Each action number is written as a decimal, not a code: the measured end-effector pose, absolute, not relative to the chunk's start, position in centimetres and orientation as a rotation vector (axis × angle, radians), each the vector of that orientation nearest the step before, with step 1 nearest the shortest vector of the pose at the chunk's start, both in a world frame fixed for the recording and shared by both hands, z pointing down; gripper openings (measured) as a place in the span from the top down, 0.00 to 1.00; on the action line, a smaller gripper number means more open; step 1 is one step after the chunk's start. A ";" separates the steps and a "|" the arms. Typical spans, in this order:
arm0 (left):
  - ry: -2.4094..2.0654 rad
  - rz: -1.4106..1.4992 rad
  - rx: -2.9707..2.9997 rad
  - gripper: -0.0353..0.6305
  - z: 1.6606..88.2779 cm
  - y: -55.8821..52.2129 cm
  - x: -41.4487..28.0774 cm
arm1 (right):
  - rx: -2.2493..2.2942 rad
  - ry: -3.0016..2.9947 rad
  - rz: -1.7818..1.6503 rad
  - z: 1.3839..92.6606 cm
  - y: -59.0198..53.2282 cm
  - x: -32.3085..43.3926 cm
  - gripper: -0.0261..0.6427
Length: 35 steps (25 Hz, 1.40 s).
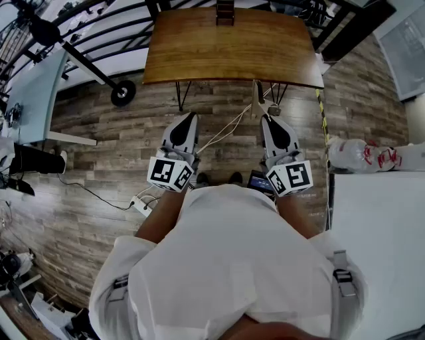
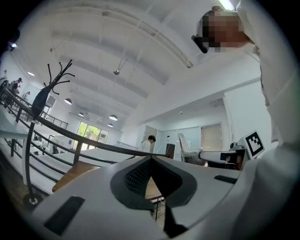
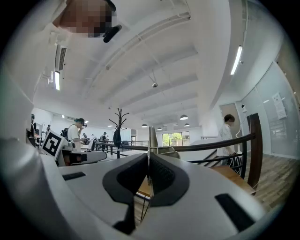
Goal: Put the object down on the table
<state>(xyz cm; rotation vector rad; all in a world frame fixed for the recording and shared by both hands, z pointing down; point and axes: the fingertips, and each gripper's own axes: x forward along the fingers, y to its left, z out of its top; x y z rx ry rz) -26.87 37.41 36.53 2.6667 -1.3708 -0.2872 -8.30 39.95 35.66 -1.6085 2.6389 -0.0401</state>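
Note:
My right gripper (image 1: 267,119) is shut on a thin, flat, pale object (image 1: 257,98) that sticks out past its tips toward the wooden table (image 1: 226,46). In the right gripper view the thin object (image 3: 149,140) stands edge-on between the pads of the right gripper (image 3: 148,164). My left gripper (image 1: 192,118) hangs beside it over the floor, short of the table's near edge. In the left gripper view the left gripper (image 2: 151,161) has its jaws together with nothing between them. Both grippers are held close to the person's body.
A small dark brown stand (image 1: 225,12) sits at the table's far edge. A white table (image 1: 378,226) is at the right, with a plastic bag (image 1: 358,154) beyond it. A power strip (image 1: 141,206) and cables lie on the wood floor. A pale desk (image 1: 33,93) stands at the left.

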 end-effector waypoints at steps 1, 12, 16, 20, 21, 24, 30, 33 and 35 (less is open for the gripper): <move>-1.368 -0.288 2.666 0.92 36.5 37.4 -26.7 | -1.613 2.635 -0.043 35.7 39.9 -8.0 0.92; -1.294 -0.260 2.682 0.92 36.9 36.6 -23.2 | -1.659 2.573 -0.003 35.5 39.6 -3.7 0.92; -1.254 -0.259 2.691 0.92 37.2 36.5 -21.3 | -1.647 2.566 -0.042 36.2 39.9 -2.7 0.92; -1.208 -0.283 2.699 0.92 37.0 36.1 -19.3 | -1.640 2.554 -0.063 36.3 39.8 -0.9 0.92; -1.202 -0.283 2.702 0.92 36.9 36.1 -18.7 | -1.641 2.549 -0.064 36.2 39.8 -0.4 0.92; -1.199 -0.277 2.715 0.92 36.7 35.9 -17.1 | -1.646 2.538 -0.051 36.0 40.0 1.4 0.92; -1.174 -0.258 2.724 0.92 36.6 35.9 -12.9 | -1.655 2.522 -0.056 35.9 40.3 5.2 0.92; -1.160 -0.251 2.727 0.92 36.5 35.8 -11.2 | -1.595 2.547 -0.050 36.1 40.0 5.8 0.92; -1.159 -0.250 2.729 0.92 36.9 35.8 -10.4 | -1.564 2.563 -0.050 36.5 39.7 6.2 0.92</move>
